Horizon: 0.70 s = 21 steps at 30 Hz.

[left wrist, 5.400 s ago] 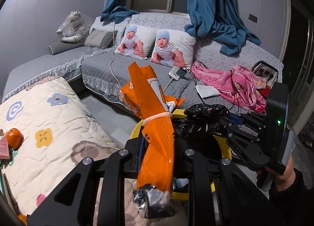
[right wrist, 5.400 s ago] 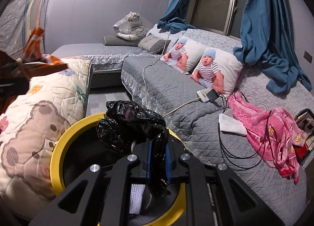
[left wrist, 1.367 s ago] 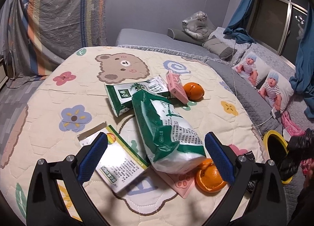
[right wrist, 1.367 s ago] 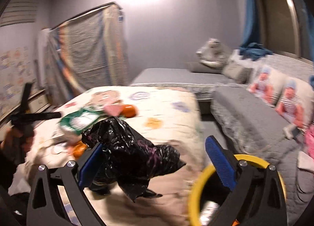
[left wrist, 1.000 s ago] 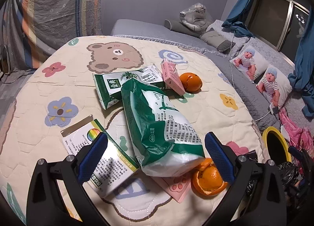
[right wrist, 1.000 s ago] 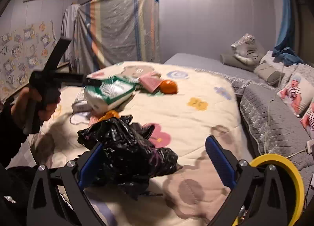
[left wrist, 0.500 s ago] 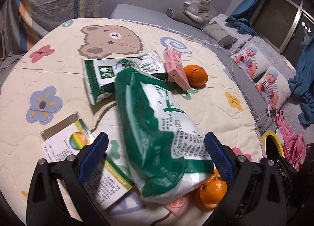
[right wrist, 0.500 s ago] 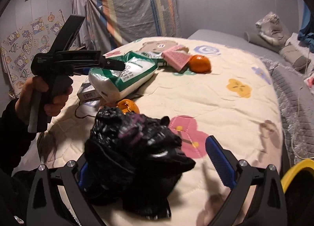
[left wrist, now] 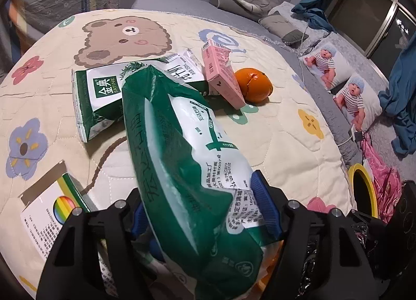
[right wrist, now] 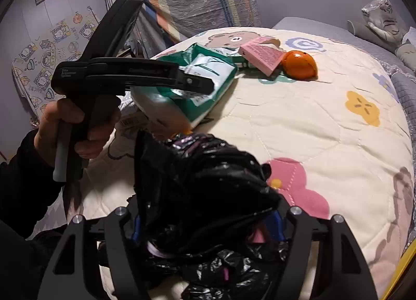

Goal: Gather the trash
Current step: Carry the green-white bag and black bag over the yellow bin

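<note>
Left gripper: jaws have just been closing, blue pads now against both sides of a green-and-white plastic bag, pinching its near end. The bag lies lengthwise on a cream quilt printed with a bear and flowers.

Past the bag's far end: a green milk carton lying flat, partly under the bag. A pink carton leans across the milk carton's right end, touching an orange on its right. Left of the gripper, a white box with a rainbow mark, flat on the quilt. Orange peel shows just under the bag's near right corner.

Right gripper: jaws have just been closing too, now pressed on a crumpled black plastic bag that bulges up between them and hides most of the pads. It sits on the quilt just this side of the green bag.

In the right wrist view, a hand in a dark sleeve grips the left gripper's handle.

Yellow-rimmed bin stands on the floor beyond the quilt's right edge, beside pink cloth.
</note>
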Tool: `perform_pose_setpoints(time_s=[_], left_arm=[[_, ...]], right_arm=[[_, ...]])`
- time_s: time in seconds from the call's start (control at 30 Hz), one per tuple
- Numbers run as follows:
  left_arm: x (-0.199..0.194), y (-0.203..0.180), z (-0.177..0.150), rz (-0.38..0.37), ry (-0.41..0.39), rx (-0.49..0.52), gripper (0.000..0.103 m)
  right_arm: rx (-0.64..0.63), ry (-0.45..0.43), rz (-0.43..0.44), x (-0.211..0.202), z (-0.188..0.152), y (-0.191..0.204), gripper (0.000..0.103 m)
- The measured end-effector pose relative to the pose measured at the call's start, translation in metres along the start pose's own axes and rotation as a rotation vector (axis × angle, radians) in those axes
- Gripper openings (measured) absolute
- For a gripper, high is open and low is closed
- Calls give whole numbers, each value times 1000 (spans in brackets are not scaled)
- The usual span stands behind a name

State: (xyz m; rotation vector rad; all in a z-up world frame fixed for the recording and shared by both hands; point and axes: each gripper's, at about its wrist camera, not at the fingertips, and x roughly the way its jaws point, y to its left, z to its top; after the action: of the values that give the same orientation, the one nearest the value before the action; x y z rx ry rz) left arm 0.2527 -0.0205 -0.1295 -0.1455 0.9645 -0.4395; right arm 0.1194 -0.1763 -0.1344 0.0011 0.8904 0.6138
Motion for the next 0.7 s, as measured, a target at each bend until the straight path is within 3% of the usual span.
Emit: perform_pose_setpoints(time_s=[0.33, 0.5, 0.7], left_arm=[[-2, 1, 8, 2, -15, 2, 43], [-13, -2, 11, 1, -44, 13, 36], [-38, -7, 12, -10, -94, 22, 35]], right_arm=[[20, -15, 41, -2, 8, 1, 37], [39, -67, 34, -17, 15, -2, 33], [43, -150, 10, -44, 24, -7, 33]])
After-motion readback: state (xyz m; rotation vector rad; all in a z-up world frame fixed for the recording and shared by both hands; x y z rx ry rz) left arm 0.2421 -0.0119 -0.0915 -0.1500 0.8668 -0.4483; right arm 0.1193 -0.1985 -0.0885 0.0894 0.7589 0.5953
